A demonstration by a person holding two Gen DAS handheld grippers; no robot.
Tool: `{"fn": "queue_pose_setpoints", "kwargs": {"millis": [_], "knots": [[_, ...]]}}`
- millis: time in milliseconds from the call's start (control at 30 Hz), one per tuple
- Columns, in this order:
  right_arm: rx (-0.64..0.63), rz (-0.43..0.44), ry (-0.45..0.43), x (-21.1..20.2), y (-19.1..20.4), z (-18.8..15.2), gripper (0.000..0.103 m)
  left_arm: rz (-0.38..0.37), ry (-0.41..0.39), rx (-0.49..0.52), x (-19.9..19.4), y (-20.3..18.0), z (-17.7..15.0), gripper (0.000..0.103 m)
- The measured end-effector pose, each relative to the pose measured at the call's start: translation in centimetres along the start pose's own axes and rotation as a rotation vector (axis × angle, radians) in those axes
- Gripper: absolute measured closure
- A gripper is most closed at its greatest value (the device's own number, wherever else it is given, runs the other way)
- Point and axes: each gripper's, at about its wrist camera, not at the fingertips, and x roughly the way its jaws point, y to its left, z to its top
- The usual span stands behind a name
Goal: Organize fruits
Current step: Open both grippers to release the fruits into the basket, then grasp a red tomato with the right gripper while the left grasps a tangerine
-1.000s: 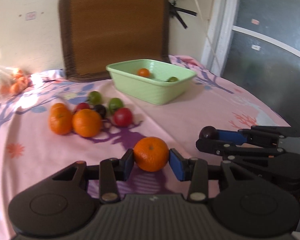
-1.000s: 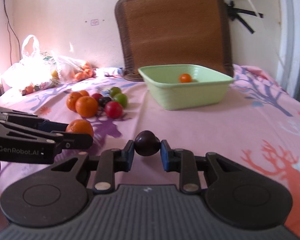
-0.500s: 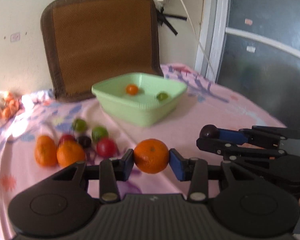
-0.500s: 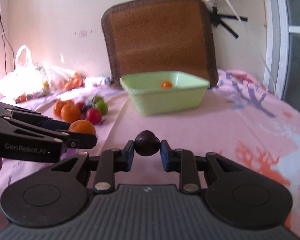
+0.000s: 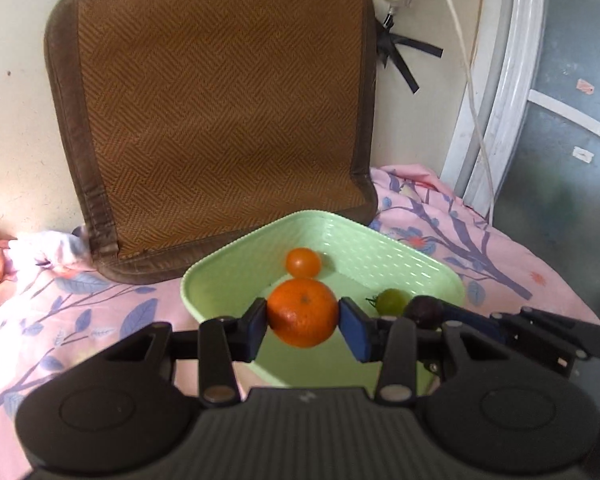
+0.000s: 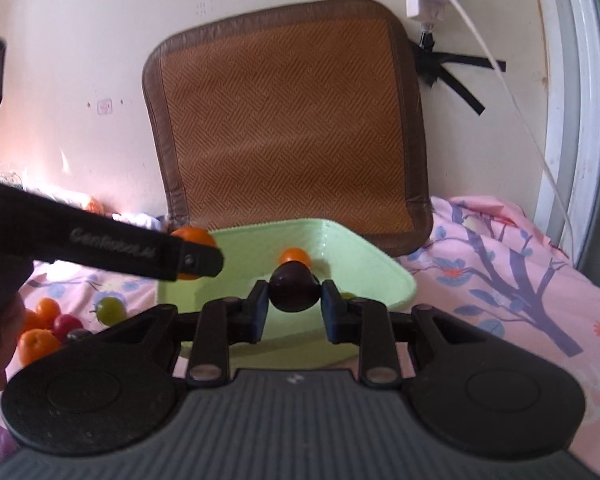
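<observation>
My left gripper point(image 5: 302, 325) is shut on an orange point(image 5: 302, 312) and holds it above the near part of the light green basket point(image 5: 416, 256). My right gripper point(image 6: 294, 307) is shut on a dark plum point(image 6: 293, 286) and holds it over the same basket point(image 6: 384, 268). Inside the basket lie a small orange tomato point(image 5: 302, 262) and a green fruit point(image 5: 391, 301). The right gripper and its plum point(image 5: 424, 310) show at the right in the left wrist view. The left gripper with the orange point(image 6: 194, 236) shows at the left in the right wrist view.
Several loose fruits, oranges point(image 6: 40, 340), a red one point(image 6: 66, 323) and a green one point(image 6: 110, 309), lie on the pink floral cloth point(image 6: 520, 304) left of the basket. A brown woven cushion point(image 5: 220, 100) leans on the wall behind. A cable point(image 5: 468, 80) hangs at the right.
Both grippers have moved forward and up with their fruits, from over the cloth to over the basket. The loose fruit pile has dropped out of the left wrist view.
</observation>
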Motion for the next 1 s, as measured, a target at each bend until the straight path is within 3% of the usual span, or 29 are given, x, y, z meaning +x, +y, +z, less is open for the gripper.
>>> {"fn": "queue_pose_setpoints", "kwargs": {"millis": [167, 233, 300, 333, 467, 600, 800, 1000], "knots": [[-0.038, -0.007, -0.02, 0.0, 0.5, -0.4, 0.069, 0.021, 0.01, -0.004, 1.3, -0.3, -0.5, 0.047], [-0.044, -0.006, -0.027, -0.1, 0.6, -0.5, 0.068, 0.03, 0.002, 0.001, 1.0, -0.6, -0.7, 0.046], [-0.043, -0.002, -0.036, -0.4, 0.7, -0.5, 0.053, 0.019, -0.024, -0.008, -0.2, -0.7, -0.9, 0.046], [-0.038, 0.0, -0.047, -0.7, 0.7, -0.5, 0.051, 0.016, -0.044, -0.013, -1.1, -0.7, -1.1, 0.046], [-0.03, -0.006, -0.091, -2.8, 1.0, -0.8, 0.052, 0.004, -0.125, -0.016, -5.8, -0.6, -2.4, 0.046], [0.066, 0.019, -0.092, -5.4, 1.0, -2.1, 0.052, 0.015, -0.167, 0.004, -10.3, -0.2, -5.6, 0.046], [0.201, 0.087, -0.011, -7.2, 2.8, -4.2, 0.052, 0.078, -0.139, 0.006, -14.2, 1.5, -11.2, 0.046], [0.175, 0.124, 0.038, -7.0, 5.3, -4.8, 0.052, 0.157, -0.111, 0.013, -15.0, 3.2, -14.4, 0.046]]}}
